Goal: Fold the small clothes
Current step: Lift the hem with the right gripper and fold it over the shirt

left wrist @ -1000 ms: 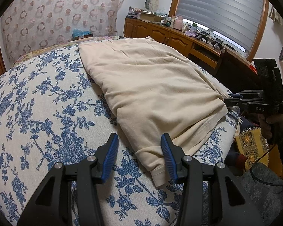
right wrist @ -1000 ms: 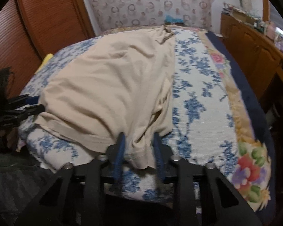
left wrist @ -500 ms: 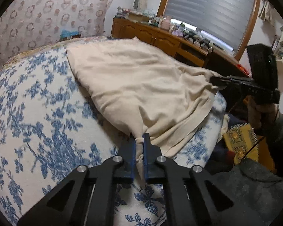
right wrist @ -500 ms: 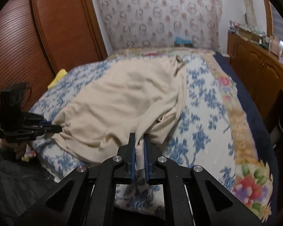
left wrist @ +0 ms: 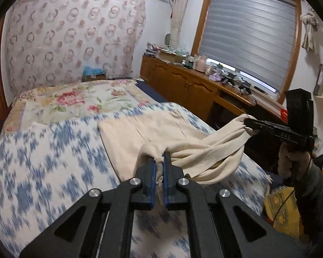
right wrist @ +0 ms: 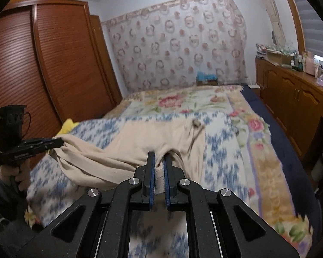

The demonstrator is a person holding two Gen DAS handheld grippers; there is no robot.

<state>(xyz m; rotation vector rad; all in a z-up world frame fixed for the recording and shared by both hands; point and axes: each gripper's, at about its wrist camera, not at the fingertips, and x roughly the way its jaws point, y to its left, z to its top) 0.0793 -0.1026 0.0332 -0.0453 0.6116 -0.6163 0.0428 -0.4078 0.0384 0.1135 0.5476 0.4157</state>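
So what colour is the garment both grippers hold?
Plain cream-beige garment; clearest in the left wrist view.

— Where are your left tongs (left wrist: 159, 161)?

— Bottom centre of your left view, blue pads (left wrist: 153, 172) pinched nearly together on a bunch of cream garment (left wrist: 204, 150).

— And your right tongs (right wrist: 159, 161)?

— Same pose low in the right view, clamped on the garment; in the left view they reach in from the right edge, your hand (left wrist: 290, 161) gripping the handle below.
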